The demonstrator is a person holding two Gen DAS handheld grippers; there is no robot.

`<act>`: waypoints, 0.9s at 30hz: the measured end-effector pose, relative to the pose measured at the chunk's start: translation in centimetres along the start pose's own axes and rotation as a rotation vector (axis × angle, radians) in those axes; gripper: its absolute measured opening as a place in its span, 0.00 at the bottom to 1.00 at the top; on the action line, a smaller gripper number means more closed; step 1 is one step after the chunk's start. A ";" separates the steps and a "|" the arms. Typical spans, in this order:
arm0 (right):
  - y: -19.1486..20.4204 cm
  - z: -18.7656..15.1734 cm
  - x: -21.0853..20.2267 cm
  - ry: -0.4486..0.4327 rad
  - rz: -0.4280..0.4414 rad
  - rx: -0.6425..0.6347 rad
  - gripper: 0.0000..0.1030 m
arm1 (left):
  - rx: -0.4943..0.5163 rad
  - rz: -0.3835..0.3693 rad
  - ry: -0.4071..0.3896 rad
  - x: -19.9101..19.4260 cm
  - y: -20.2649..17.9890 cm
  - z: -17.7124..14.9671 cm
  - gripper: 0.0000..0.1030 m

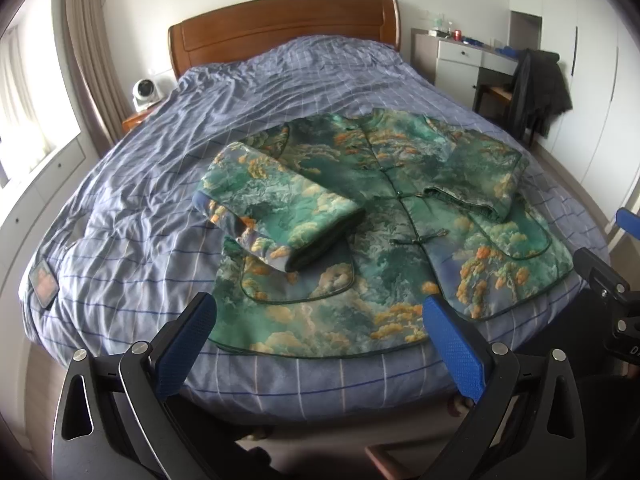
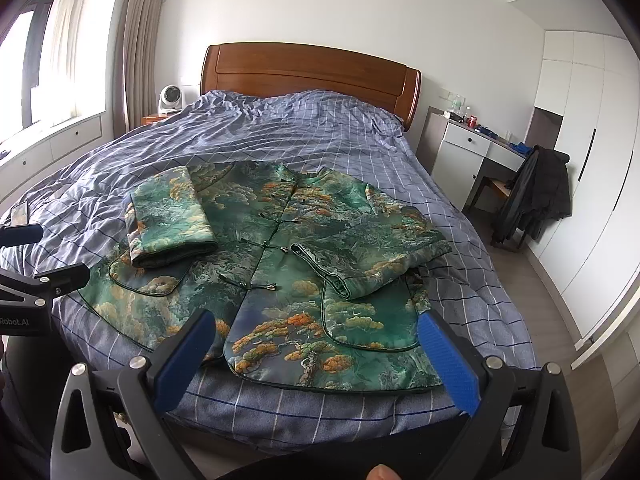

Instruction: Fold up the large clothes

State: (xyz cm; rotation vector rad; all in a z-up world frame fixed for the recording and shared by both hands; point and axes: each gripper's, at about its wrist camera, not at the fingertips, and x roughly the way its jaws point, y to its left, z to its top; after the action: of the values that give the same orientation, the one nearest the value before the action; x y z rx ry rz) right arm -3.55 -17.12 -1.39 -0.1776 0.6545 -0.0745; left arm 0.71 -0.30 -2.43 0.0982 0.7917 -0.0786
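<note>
Two tools hang above the foot edge of the bed (image 1: 120, 184), each with its blue pads spread wide and holding nothing: the left tool (image 1: 320, 336) over the jacket's left half, the right tool (image 2: 316, 354) over its right half.

A padded green jacket (image 1: 384, 216) printed with clouds and orange-topped pines lies face up on the checked duvet, close to the foot edge, its hem nearly reaching that edge and its collar pointing toward the wooden headboard (image 2: 312, 68). Both sleeves are already turned in across the front: the left sleeve (image 1: 276, 204) lies over the left pocket, the right sleeve (image 2: 372, 264) slants over the right one. The knot fastenings down the middle look closed.

What remains, I judge, is the fold of the body itself. The fabric looks glossy and thickly quilted, so the risks lie there: a pinch on the hem may catch only the top layer, or the satin may slide from the pads. Lifting the hem unevenly with the two tools could tip the loose sleeves off the front and undo them. The rumpled duvet underneath might also get pinched along with the jacket.
</note>
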 end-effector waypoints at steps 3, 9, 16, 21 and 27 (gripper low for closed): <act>0.0 0.0 0.0 0.000 -0.002 0.004 1.00 | 0.001 0.000 0.002 0.0 0.0 0.0 1.00; -0.2 0.0 0.3 0.014 -0.008 0.009 1.00 | -0.001 0.002 -0.005 0.1 0.0 -0.1 1.00; -1.4 0.7 1.4 0.109 -0.066 0.033 1.00 | -0.018 -0.005 0.002 0.4 0.6 -0.2 1.00; -2.3 0.0 2.5 0.175 -0.116 0.047 1.00 | -0.008 0.001 0.003 0.3 0.3 -0.2 1.00; -2.5 -0.9 3.7 0.233 -0.156 0.022 1.00 | -0.012 0.001 0.014 0.4 0.4 -0.2 1.00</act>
State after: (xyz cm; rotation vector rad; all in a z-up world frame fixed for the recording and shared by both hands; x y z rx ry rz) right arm -1.24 -20.15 -3.84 -0.2006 0.8708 -0.2554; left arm 0.88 0.15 -2.83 0.0878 0.8060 -0.0726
